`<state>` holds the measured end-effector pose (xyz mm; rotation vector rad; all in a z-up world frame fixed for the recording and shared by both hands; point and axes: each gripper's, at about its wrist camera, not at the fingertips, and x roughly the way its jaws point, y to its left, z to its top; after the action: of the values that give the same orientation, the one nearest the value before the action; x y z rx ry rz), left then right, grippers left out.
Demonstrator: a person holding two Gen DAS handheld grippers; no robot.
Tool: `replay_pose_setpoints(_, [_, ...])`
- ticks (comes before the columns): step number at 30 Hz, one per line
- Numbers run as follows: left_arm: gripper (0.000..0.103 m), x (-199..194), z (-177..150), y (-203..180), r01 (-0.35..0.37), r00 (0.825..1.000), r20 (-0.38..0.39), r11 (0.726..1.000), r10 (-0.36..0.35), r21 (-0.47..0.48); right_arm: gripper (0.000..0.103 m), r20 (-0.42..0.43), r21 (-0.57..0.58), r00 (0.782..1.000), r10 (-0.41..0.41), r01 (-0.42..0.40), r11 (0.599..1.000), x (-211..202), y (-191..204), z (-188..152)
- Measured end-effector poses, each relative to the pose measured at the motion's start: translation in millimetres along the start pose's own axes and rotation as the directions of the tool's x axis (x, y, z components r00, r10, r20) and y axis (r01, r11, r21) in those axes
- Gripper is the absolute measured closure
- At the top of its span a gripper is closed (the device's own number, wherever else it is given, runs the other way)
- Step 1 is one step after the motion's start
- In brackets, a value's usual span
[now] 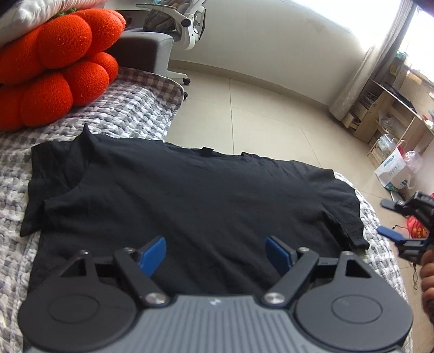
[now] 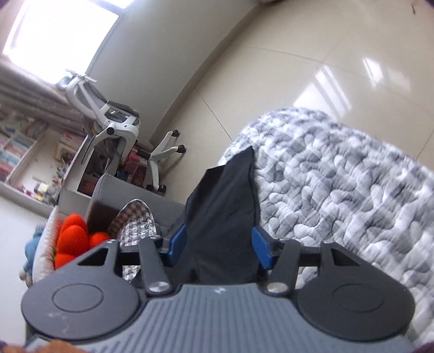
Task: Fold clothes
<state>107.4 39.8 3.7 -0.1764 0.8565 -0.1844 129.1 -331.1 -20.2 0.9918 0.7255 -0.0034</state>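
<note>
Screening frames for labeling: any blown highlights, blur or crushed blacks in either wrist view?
Left wrist: window blown out at the top right, black T-shirt nearly detail-free, fisheye bends the wall line. Right wrist: window clipped, glare patches on the floor tiles, quilt smeared by motion blur.

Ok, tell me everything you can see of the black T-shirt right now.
The black T-shirt is plain, soft-looking fabric, spread mostly flat on the grey-white quilted bedspread, neckline with a small tag toward the floor-side edge. One sleeve is rumpled and folded near the orange plush cushion; the other reaches the bed's edge. The left hand-held gripper hangs open over it, not gripping.
</note>
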Motion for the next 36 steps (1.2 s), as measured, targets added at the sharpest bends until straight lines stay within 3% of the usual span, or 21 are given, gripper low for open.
replay_pose_setpoints(5, [0.021, 5.7, 0.1, -2.3, -0.026, 1.0, 0.009, 0.999, 0.025, 0.048, 0.053, 0.001, 0.032, 0.999, -0.035, 0.035, 0.999, 17.8, -14.5, 4.8])
replay_pose_setpoints(13, [0.021, 23.0, -3.2, 2.5, -0.041, 0.999, 0.0, 0.996, 0.042, 0.079, 0.055, 0.068, 0.016, 0.997, 0.028, -0.029, 0.999, 28.6, -16.6, 9.3])
replay_pose_setpoints(17, [0.021, 31.7, -4.2, 3.5, -0.047, 0.999, 0.017, 0.994, 0.045, 0.103, 0.066, 0.105, 0.012, 0.993, 0.045, -0.047, 0.999, 35.8, -21.9, 10.5])
replay_pose_setpoints(21, [0.021, 41.2, -0.5, 4.2, -0.038, 0.999, 0.04, 0.992, 0.033, 0.118, 0.087, 0.133, 0.018, 0.99, 0.053, -0.055, 0.998, 40.0, -28.6, 10.2])
replay_pose_setpoints(26, [0.021, 51.7, 15.1, 0.9, 0.005, 0.998, 0.055, 0.993, -0.012, 0.114, 0.097, 0.133, -0.009, 0.989, 0.07, -0.07, 0.998, 42.5, -17.2, 7.2])
replay_pose_setpoints(29, [0.021, 56.9, 30.6, -1.2, 0.043, 0.996, 0.072, 0.993, -0.051, 0.111, 0.098, 0.121, -0.046, 0.986, 0.113, -0.108, 0.993, 44.9, -0.7, 2.3])
replay_pose_setpoints(33, [0.021, 73.5, 49.4, 3.2, 0.152, 0.986, 0.064, 0.988, -0.153, 0.028, 0.098, 0.089, -0.121, 0.984, 0.157, -0.145, 0.982, 51.3, 26.5, -6.8])
replay_pose_setpoints(36, [0.021, 90.1, 50.5, 9.4, 0.245, 0.968, 0.059, 0.968, -0.242, -0.049, 0.098, 0.058, -0.19, 0.982, 0.178, -0.164, 0.968, 57.6, 48.4, -15.3])
